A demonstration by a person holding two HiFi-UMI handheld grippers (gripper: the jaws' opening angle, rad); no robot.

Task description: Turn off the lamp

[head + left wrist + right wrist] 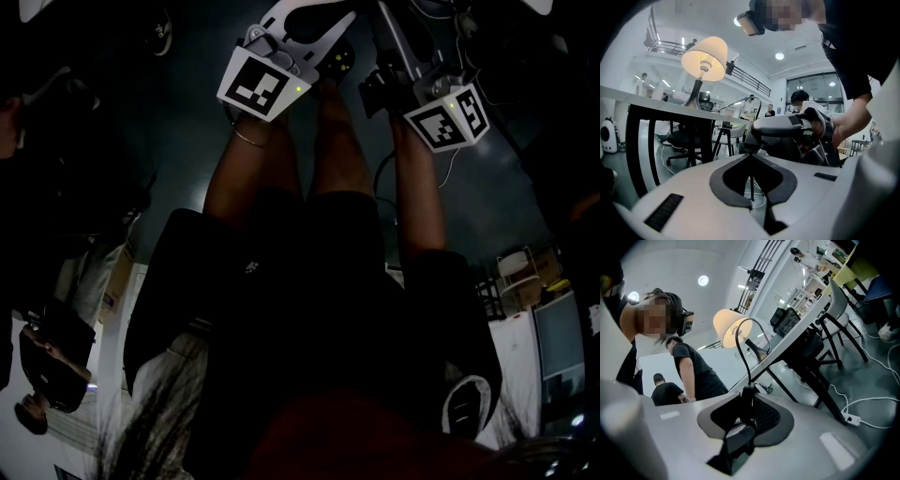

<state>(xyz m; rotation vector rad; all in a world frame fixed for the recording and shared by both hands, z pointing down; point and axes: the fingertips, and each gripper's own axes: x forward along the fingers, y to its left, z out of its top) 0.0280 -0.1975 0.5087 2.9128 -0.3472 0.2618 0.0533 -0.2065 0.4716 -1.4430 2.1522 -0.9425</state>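
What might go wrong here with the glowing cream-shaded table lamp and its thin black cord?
A tug from the left gripper or right gripper, both closed on the thin black cord, could tip the lit cream-shaded lamp on the white table. The cord might also slip out before the lamp is off.

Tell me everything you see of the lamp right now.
The lamp is lit: a cream cone shade glowing on a slim dark stem and flared dark base, upright on the white table. Its black cord arcs down to a black block, probably the switch, gripped in the right gripper; the left gripper pinches the cord next to it.
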